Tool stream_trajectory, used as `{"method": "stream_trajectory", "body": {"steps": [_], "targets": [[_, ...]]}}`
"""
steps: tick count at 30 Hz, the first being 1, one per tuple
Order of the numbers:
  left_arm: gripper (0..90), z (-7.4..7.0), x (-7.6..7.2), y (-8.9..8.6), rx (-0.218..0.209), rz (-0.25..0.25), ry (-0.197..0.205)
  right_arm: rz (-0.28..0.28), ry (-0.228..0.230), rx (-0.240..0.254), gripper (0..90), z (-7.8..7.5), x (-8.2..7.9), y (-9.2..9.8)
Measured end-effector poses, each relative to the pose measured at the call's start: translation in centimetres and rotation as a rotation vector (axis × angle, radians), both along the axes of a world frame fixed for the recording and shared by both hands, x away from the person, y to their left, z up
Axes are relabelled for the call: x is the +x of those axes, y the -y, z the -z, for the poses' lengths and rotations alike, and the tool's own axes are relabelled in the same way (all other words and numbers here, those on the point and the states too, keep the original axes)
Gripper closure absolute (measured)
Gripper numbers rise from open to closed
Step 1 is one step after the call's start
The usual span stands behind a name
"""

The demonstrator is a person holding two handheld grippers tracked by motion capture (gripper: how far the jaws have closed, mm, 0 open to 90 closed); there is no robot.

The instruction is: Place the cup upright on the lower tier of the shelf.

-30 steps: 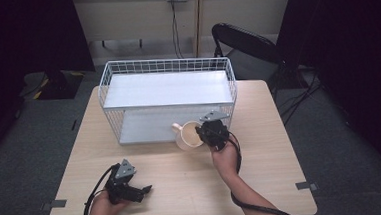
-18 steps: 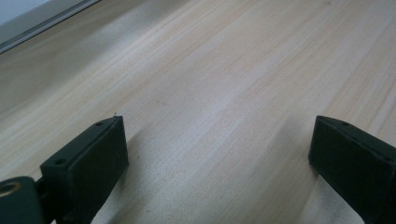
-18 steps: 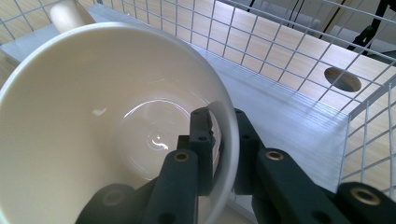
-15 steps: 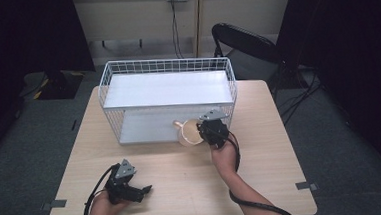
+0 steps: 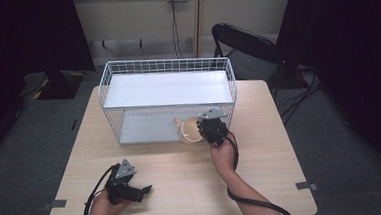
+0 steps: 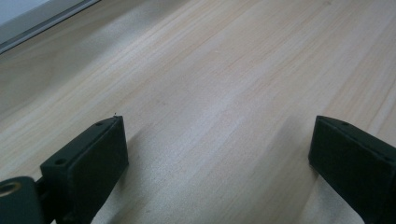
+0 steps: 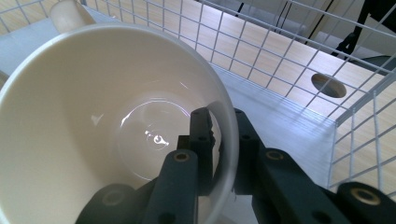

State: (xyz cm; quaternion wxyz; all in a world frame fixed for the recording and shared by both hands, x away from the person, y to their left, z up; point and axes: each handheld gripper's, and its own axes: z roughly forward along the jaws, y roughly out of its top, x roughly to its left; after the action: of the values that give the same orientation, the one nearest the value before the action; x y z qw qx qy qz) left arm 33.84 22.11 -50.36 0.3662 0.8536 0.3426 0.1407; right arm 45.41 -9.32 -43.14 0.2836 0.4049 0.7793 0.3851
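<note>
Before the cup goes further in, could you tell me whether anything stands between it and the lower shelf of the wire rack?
Nothing visible does. The right gripper pinches the cup by its rim at the rack's open front, and the lower shelf beyond looks bare. The wire side wall stands close beside the gripper.

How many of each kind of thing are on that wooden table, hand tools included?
Cream ceramic cup: 1
White wire rack with two shelves: 1
Black two-jaw hand-held grippers: 2, the left gripper open over bare table, the right gripper shut on the cup's rim
Total: 4 things on the light wooden table
</note>
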Motion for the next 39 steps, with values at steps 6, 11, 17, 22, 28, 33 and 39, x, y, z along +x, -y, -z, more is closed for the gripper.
{"method": "stream_trajectory", "body": {"steps": [6, 11, 17, 22, 28, 33, 39], "targets": [[4.1, 0.0, 0.0, 0.0, -0.002, 0.000, -0.001, 0.017, 0.016, -0.007, 82.8, 0.1, 0.3, 0.2], [4.1, 0.0, 0.0, 0.0, 0.000, 0.000, 0.000, 0.023, 0.018, -0.014, 82.7, 0.2, 0.5, 0.2], [4.1, 0.0, 0.0, 0.0, -0.002, -0.001, -0.001, 0.035, 0.021, -0.021, 82.7, 0.5, 0.7, 0.2], [4.1, 0.0, 0.0, 0.0, -0.002, -0.001, -0.001, 0.035, 0.021, -0.023, 82.7, 0.7, 0.9, 0.1], [4.1, 0.0, 0.0, 0.0, 0.000, 0.000, 0.000, 0.036, 0.018, -0.033, 82.3, 0.6, 1.0, -0.1], [4.1, 0.0, 0.0, 0.0, -0.002, -0.001, -0.001, 0.041, 0.013, -0.021, 81.9, 0.6, 1.1, -0.1], [4.1, 0.0, 0.0, 0.0, -0.002, -0.001, -0.001, 0.042, 0.017, -0.023, 81.5, 0.7, 1.1, -0.1]]}}
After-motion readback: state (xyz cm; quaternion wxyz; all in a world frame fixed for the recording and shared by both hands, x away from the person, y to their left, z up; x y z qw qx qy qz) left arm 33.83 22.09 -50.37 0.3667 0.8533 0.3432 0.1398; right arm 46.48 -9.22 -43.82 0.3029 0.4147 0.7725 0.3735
